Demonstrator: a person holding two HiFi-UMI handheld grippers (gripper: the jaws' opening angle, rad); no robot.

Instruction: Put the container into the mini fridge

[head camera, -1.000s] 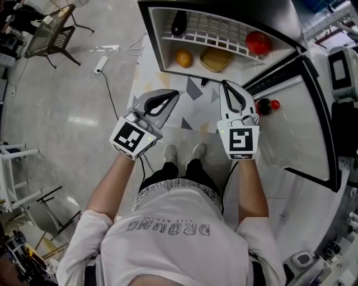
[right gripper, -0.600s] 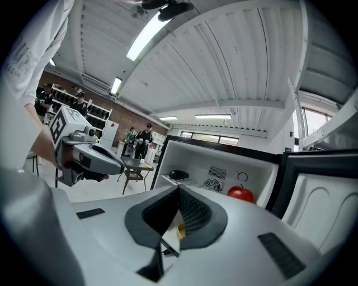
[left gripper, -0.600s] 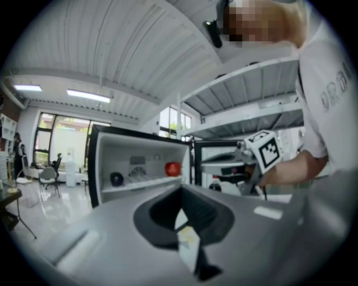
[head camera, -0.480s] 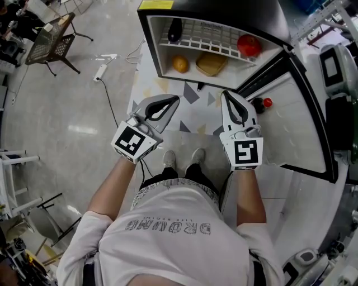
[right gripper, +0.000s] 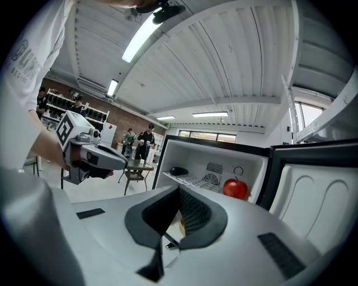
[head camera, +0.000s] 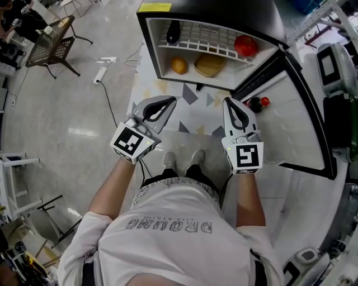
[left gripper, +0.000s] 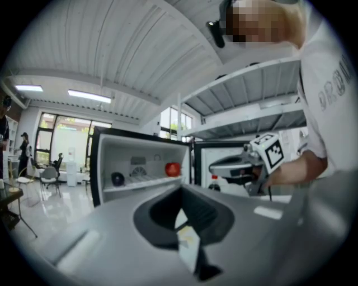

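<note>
Both pressed together and empty, left gripper (head camera: 171, 101) and right gripper (head camera: 227, 101) are hovering before the open mini fridge (head camera: 224, 10), its container (head camera: 210, 65) seemingly sitting inside.

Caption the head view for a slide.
Person stands before the open mini fridge, left gripper and right gripper both shut and empty.

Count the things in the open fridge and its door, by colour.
Red: 1 (round fruit, upper shelf)
Black: 1 (rounded object, upper shelf)
Orange: 1 (orange fruit, below)
Tan: 1 (container, below)
Dark, red-capped: 1 (bottle, door)
Total: 5
</note>
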